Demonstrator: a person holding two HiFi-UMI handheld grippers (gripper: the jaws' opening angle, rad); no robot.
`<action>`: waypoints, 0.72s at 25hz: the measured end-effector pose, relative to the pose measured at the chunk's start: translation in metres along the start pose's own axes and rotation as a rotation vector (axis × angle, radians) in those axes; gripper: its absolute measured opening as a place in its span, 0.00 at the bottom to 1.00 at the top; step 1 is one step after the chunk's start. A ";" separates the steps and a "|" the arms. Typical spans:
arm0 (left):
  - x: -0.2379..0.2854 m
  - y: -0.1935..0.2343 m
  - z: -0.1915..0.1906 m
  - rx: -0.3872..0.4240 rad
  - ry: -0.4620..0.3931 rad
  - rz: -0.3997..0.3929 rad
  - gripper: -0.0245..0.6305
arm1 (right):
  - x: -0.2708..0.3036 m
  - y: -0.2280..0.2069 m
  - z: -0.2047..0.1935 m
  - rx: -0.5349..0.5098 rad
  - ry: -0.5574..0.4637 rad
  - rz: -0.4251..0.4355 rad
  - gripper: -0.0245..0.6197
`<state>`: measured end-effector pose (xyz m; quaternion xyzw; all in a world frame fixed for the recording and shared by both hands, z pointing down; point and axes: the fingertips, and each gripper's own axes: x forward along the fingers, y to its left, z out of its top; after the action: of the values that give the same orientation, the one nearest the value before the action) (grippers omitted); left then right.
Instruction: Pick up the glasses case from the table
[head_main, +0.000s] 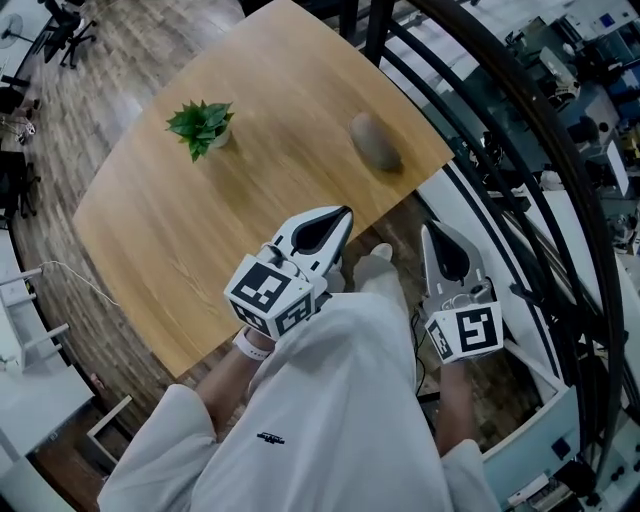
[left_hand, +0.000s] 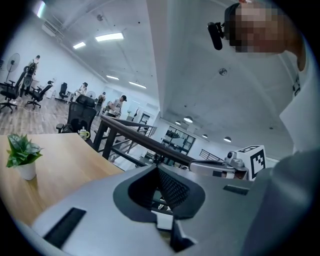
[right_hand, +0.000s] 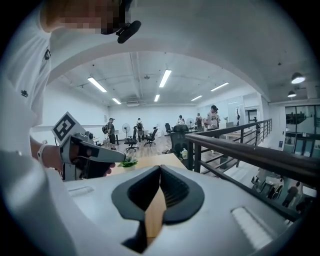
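glasses case (head_main: 376, 141) lying near desk (head_main: 200, 230) edge | left tongs (head_main: 345, 212) clenching nothing, short of glasses case | right tongs (head_main: 431, 229) clenching nothing, hovering off desk edge

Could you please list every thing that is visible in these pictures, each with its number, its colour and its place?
table: one, light wood, middle of the head view.
glasses case: one, grey-brown, lying on the table near its far right edge.
potted plant: one, green leaves in a white pot, on the table, left of the case.
railing: one, black, right of the table.
office chairs: several, black, far across the room.
people: several, far in the background.
left gripper: one, white and black, jaws shut and empty, over the table's near edge.
right gripper: one, white and black, jaws shut and empty, beside the table.
shirt: one, white, bottom of the head view.
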<state>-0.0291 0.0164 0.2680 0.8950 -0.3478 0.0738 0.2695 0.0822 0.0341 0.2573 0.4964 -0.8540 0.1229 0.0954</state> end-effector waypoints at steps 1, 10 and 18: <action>0.002 0.001 -0.001 -0.002 0.005 0.003 0.04 | 0.001 -0.004 -0.002 0.004 0.000 0.001 0.06; 0.022 0.022 -0.015 -0.024 0.063 0.042 0.04 | 0.033 -0.023 -0.032 -0.008 0.059 0.039 0.08; 0.039 0.047 -0.026 -0.031 0.110 0.071 0.04 | 0.066 -0.041 -0.053 -0.014 0.085 0.061 0.13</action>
<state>-0.0291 -0.0214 0.3224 0.8724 -0.3650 0.1270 0.2992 0.0884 -0.0236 0.3310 0.4638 -0.8648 0.1407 0.1311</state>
